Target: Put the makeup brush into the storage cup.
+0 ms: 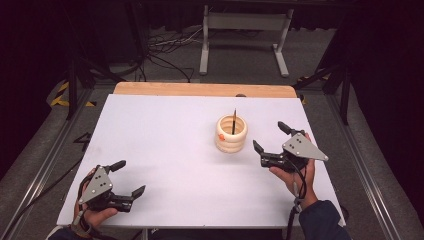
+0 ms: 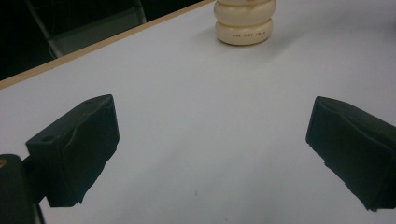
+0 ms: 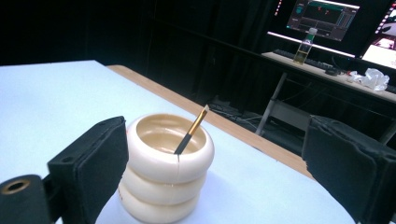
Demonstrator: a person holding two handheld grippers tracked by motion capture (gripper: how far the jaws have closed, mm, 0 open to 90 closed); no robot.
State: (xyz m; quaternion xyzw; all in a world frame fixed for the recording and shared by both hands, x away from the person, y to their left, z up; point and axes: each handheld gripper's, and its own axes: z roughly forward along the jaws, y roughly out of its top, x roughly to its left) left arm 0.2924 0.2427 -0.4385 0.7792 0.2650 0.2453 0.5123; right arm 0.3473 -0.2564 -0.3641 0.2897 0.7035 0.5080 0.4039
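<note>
**Brush stands in the holder, both grippers empty**

The thin brush (image 1: 233,122) already stands leaning inside the cream ringed holder (image 1: 231,134), right of centre in the high view, so the placing looks done; what is left, if anything, seems only to draw the hands away. The right gripper (image 1: 270,137) sits just to the holder's right, jaws spread wide and holding nothing; in its own view the holder (image 3: 164,170) lies near the left jaw, though whether jaw and holder touch is hard to tell. The left gripper (image 1: 128,177) rests at the lower left of the high view, also wide open and empty, well apart from the holder.

The white tabletop (image 1: 165,150) is bare otherwise, with a wooden edge at its far side. Beyond it the room is dark, with cables on the floor, a grey metal stand (image 1: 245,35), and lit monitors (image 3: 322,16) at the upper right of the right gripper view.
</note>
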